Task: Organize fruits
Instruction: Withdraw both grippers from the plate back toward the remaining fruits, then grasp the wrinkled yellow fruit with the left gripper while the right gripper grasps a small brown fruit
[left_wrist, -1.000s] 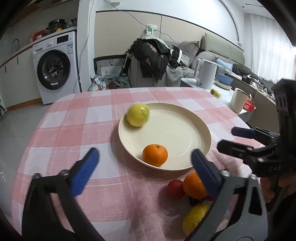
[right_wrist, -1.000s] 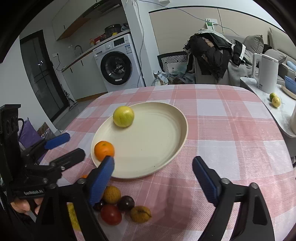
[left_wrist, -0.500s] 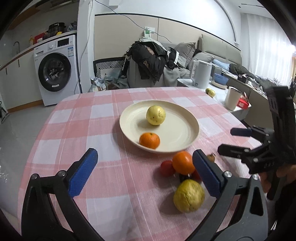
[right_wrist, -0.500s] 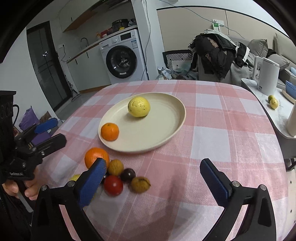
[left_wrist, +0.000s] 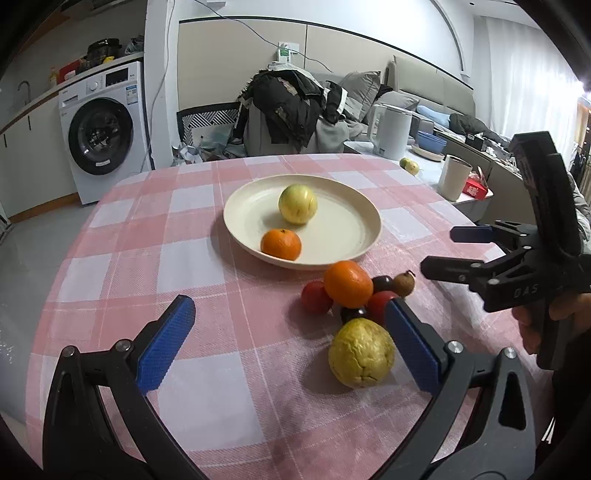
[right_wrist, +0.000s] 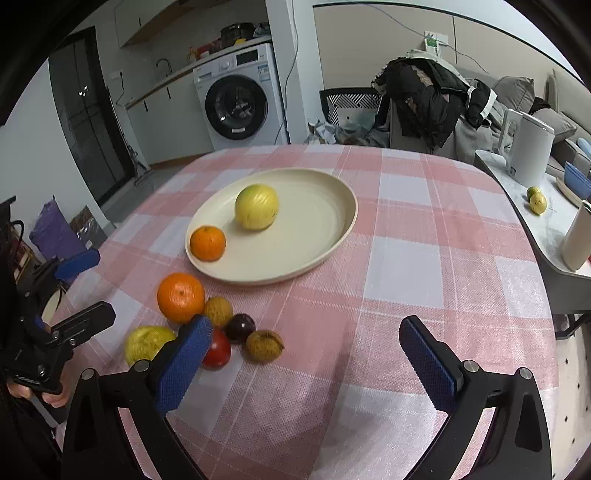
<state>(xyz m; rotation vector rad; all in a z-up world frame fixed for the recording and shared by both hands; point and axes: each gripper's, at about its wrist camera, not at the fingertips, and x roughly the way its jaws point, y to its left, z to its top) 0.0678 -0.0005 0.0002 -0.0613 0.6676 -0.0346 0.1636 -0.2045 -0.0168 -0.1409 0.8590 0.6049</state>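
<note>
With both your left tool (left_wrist: 288, 343) and right tool (right_wrist: 306, 360) spread apart and empty, close next on the wrinkled yellow fruit (left_wrist: 361, 352) beside the left tool's right finger, then carry it ahead to the plate (left_wrist: 369, 218).

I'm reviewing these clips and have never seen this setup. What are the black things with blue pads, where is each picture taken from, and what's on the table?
There is no robot here. A person holds a hand-operated claw in each hand, and each claw carries a wide-angle camera looking out along its two blue-padded fingers. One picture comes from the left claw, the other from the right claw; each also sees the other claw at its edge.

Both claws are open and hold nothing.

On the pink checked tablecloth sits a cream plate with a yellow-green fruit and a small orange on it. Beside the plate, on the cloth, lies a cluster: a bigger orange, a wrinkled yellow fruit, a red fruit and several small dark and brown fruits.
</note>
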